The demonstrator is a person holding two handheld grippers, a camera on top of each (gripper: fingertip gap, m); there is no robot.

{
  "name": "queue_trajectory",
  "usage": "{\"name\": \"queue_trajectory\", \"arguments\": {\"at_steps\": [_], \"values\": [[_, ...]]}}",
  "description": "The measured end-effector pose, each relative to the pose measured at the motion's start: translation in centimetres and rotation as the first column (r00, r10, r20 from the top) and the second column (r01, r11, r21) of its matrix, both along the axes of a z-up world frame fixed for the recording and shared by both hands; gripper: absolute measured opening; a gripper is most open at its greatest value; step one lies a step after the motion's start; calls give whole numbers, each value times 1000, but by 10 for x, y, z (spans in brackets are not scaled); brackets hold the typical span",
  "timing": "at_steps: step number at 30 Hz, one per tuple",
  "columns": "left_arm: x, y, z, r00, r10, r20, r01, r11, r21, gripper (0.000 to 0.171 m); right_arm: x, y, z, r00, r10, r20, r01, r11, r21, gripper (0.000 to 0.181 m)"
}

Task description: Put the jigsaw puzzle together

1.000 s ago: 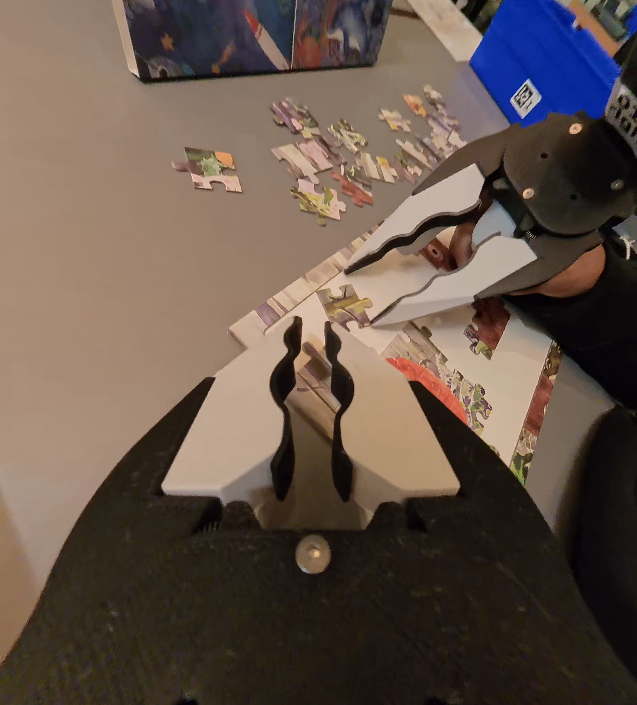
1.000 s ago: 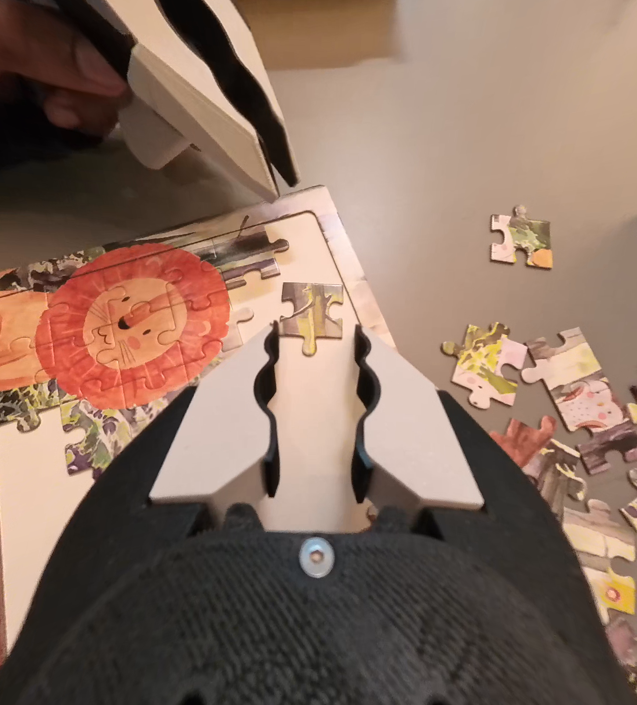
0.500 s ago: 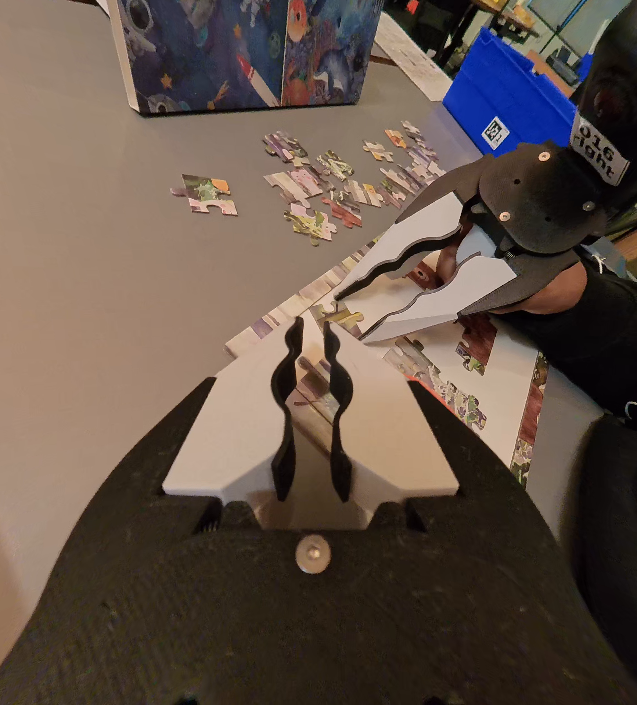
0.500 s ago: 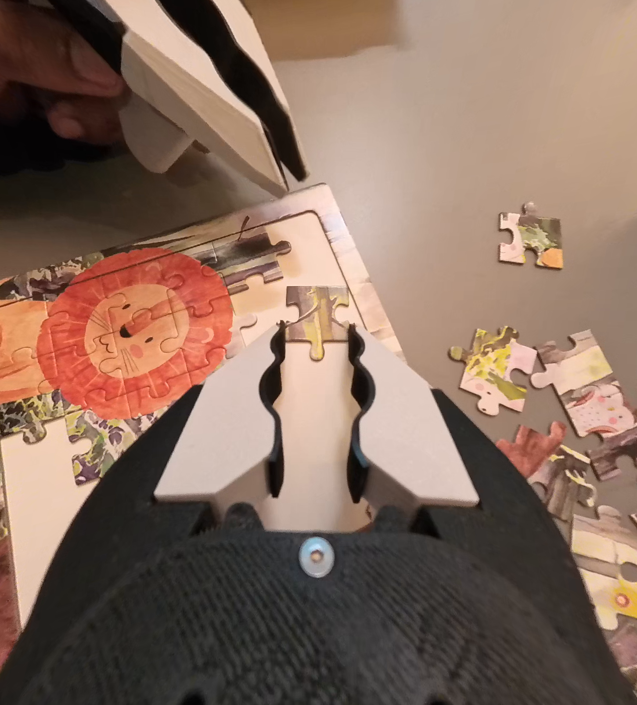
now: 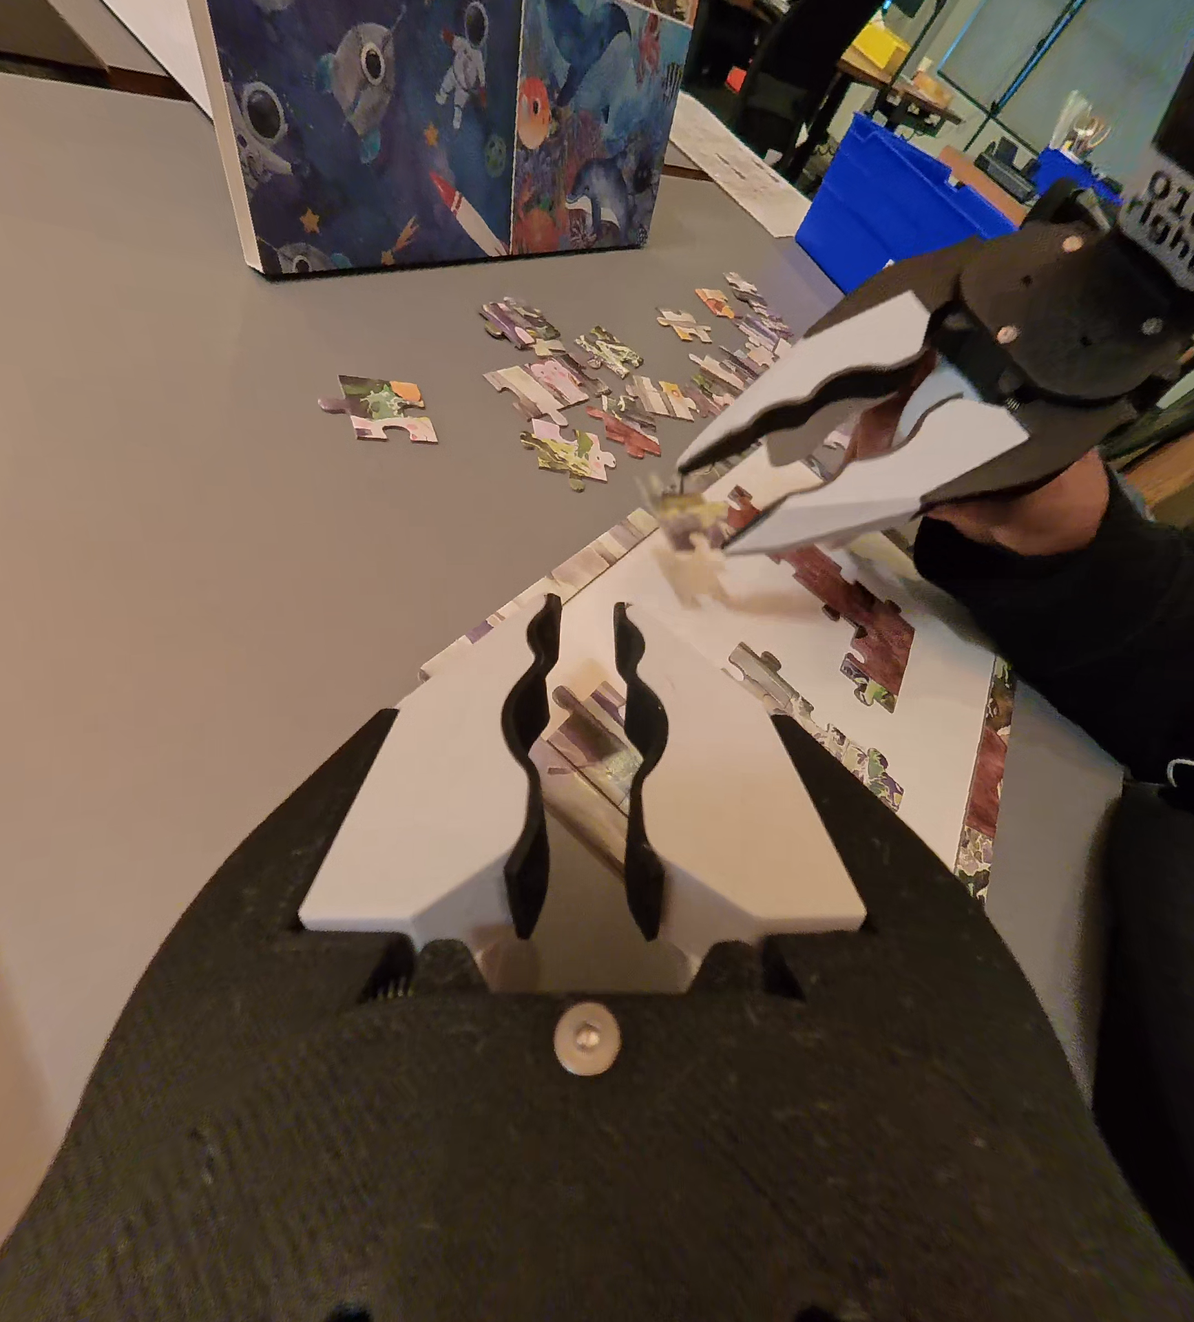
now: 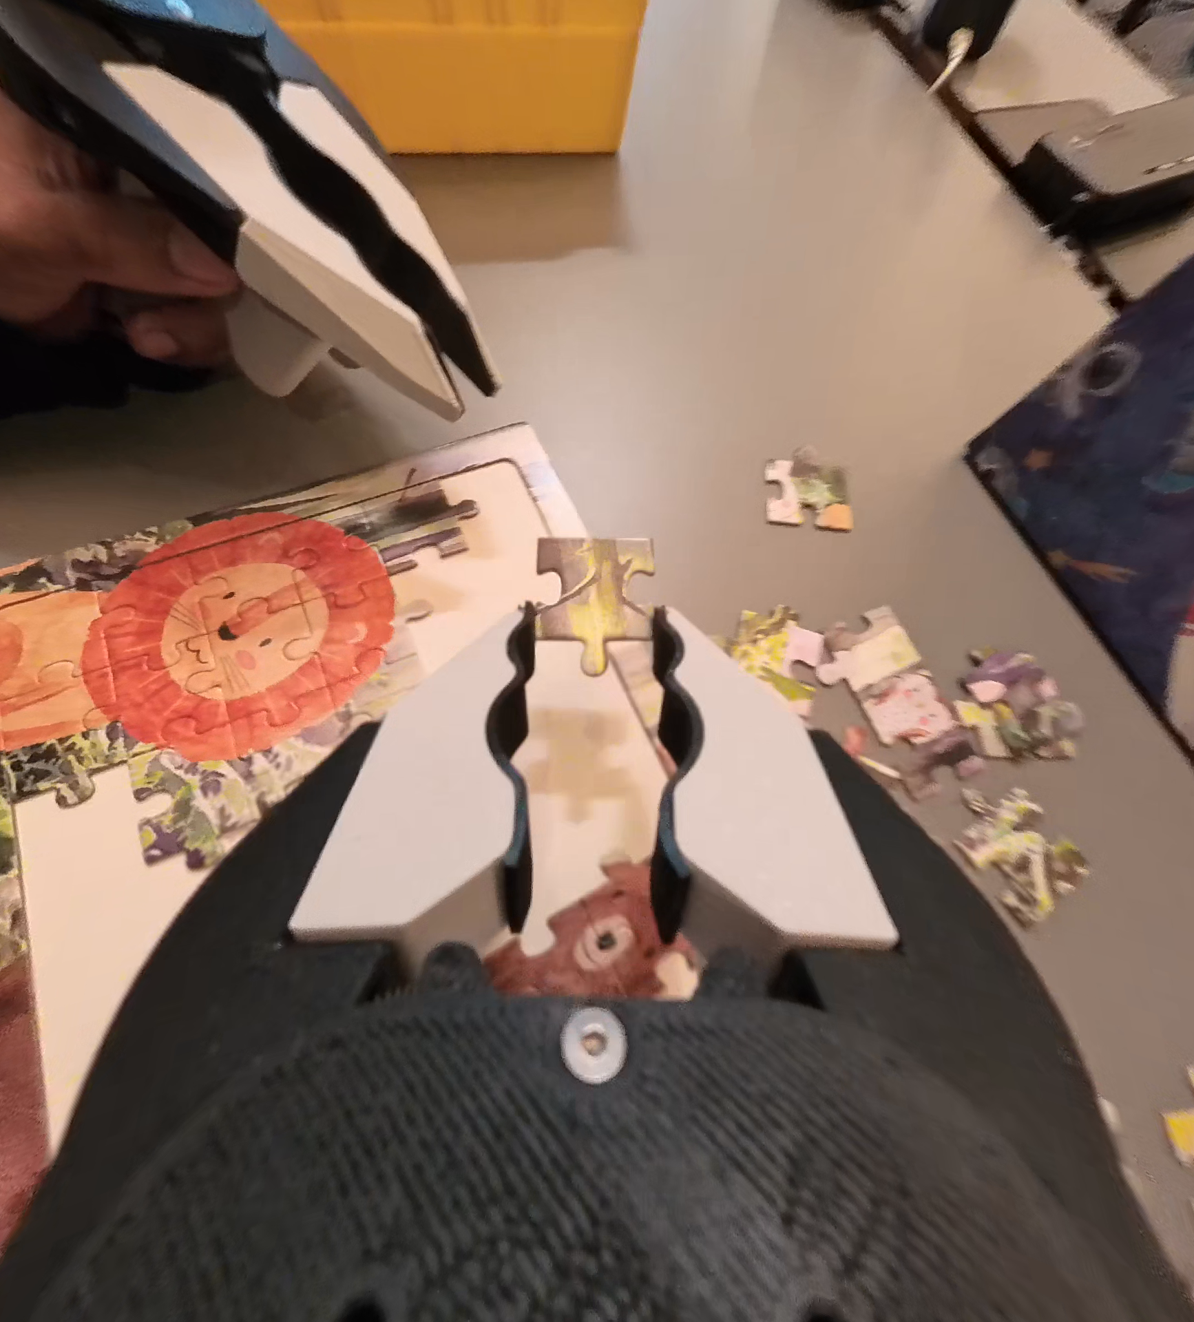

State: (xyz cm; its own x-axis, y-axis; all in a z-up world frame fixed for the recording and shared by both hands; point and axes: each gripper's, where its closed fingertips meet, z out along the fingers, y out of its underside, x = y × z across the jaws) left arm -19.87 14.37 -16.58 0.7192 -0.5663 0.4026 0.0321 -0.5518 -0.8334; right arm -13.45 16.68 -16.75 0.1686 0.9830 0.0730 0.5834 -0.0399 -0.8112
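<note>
The puzzle board (image 6: 79,894) lies on the grey table with an orange lion (image 6: 243,637) and a brown bear part (image 6: 594,944) fitted in; it also shows in the left wrist view (image 5: 794,644). My right gripper (image 6: 593,609) is shut on a green-and-purple puzzle piece (image 6: 594,594) and holds it above the board's far corner. In the left wrist view this gripper (image 5: 701,509) and the piece (image 5: 687,522) are blurred. My left gripper (image 5: 583,615) hovers over the board's corner, jaws a narrow gap apart and empty; it also shows in the right wrist view (image 6: 469,400).
Several loose pieces (image 5: 580,386) lie on the table beyond the board, with a joined pair (image 5: 383,418) apart to the left. A space-picture box (image 5: 437,129) stands at the back, a blue bin (image 5: 894,207) to its right. A yellow bin (image 6: 451,71) stands behind the left gripper. Spacing between my two grippers at the tips: around 8 cm.
My right gripper closed on the green-and-purple piece lying on the board and lifted it clear. My left gripper stayed over the board's corner, its gap unchanged.
</note>
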Motion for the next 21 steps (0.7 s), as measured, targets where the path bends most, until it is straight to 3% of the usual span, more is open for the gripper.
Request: {"name": "queue_trajectory", "arguments": {"at_steps": [11, 21], "values": [[2, -1, -2, 1000, -9, -22, 9, 1000, 0, 14, 44, 26, 48, 981, -104, -165, 112, 993, 38, 30], [2, 0, -3, 1000, -9, -26, 9, 1000, -8, 16, 52, 20, 42, 985, -105, -138, 117, 990, 76, 31]]}}
